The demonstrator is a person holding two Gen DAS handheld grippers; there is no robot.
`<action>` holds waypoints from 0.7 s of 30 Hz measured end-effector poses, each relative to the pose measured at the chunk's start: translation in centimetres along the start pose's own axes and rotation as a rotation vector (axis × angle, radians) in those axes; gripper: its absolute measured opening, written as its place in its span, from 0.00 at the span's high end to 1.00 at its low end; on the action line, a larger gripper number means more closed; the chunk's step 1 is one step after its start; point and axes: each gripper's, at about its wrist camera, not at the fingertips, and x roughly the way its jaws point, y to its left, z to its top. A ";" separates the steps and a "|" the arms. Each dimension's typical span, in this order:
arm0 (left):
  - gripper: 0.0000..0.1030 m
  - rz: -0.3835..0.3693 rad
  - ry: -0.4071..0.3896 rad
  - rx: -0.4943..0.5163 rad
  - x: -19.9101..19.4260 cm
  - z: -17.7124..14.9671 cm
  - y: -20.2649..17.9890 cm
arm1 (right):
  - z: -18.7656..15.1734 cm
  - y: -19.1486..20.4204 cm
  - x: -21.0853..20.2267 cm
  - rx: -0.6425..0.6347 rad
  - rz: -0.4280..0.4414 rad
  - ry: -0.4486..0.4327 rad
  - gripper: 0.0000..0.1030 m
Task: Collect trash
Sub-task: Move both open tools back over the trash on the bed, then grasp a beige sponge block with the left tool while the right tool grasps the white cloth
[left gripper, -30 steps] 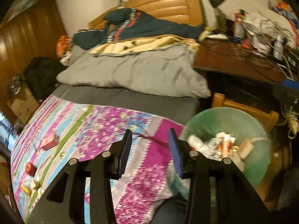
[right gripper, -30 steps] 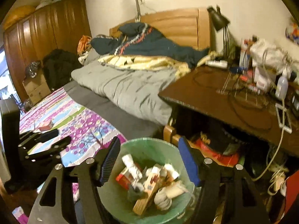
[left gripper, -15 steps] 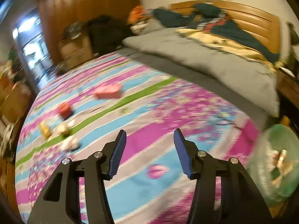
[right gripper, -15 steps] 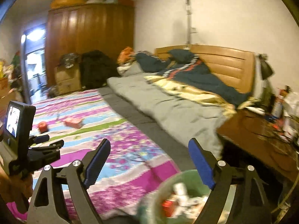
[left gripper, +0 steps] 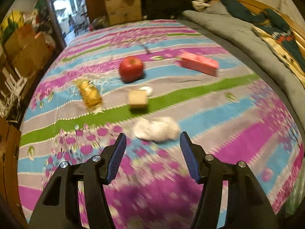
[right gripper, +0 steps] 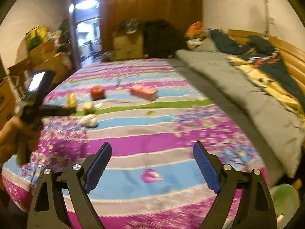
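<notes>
Litter lies on the striped floral bedspread [left gripper: 219, 114]. A crumpled white tissue [left gripper: 157, 128] sits just ahead of my left gripper [left gripper: 152, 143], whose jaws are opening with nothing between them. Beyond lie a tan block [left gripper: 138, 99], a yellow wrapped snack [left gripper: 89, 93], a red apple [left gripper: 131, 68] and a pink box [left gripper: 198, 63]. My right gripper [right gripper: 152, 150] hovers open and empty over the near bedspread [right gripper: 152, 139]. Far ahead of it are the tissue [right gripper: 89, 120], apple [right gripper: 97, 92] and pink box [right gripper: 144, 91]. The left gripper [right gripper: 57, 110] shows at the left, held by a hand [right gripper: 11, 133].
A grey duvet [right gripper: 238, 87] and dark blue clothing [right gripper: 266, 57] cover the right side of the bed. The green bin's rim [right gripper: 284, 194] peeks in at bottom right. Cardboard boxes [left gripper: 122, 5] and a wooden wardrobe [right gripper: 148, 15] stand beyond the bed's far edge.
Both grippers have swung left, away from the green bin, and now face the bedspread with the scattered litter. Both sets of jaws stand wider than before.
</notes>
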 end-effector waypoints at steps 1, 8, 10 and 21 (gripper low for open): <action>0.46 -0.016 0.014 -0.019 1.1 0.5 0.9 | 0.2 1.0 1.4 -0.009 0.029 0.014 0.15; 0.46 -0.023 0.045 -0.034 8.4 4.1 1.8 | 1.3 4.9 10.2 -0.022 0.123 0.110 0.15; 0.46 -0.003 0.043 -0.001 9.7 4.5 1.4 | 1.4 5.4 12.3 -0.018 0.139 0.134 0.15; 0.67 0.024 -0.098 -0.128 5.2 2.8 7.2 | 4.2 10.2 19.4 -0.111 0.337 0.165 0.21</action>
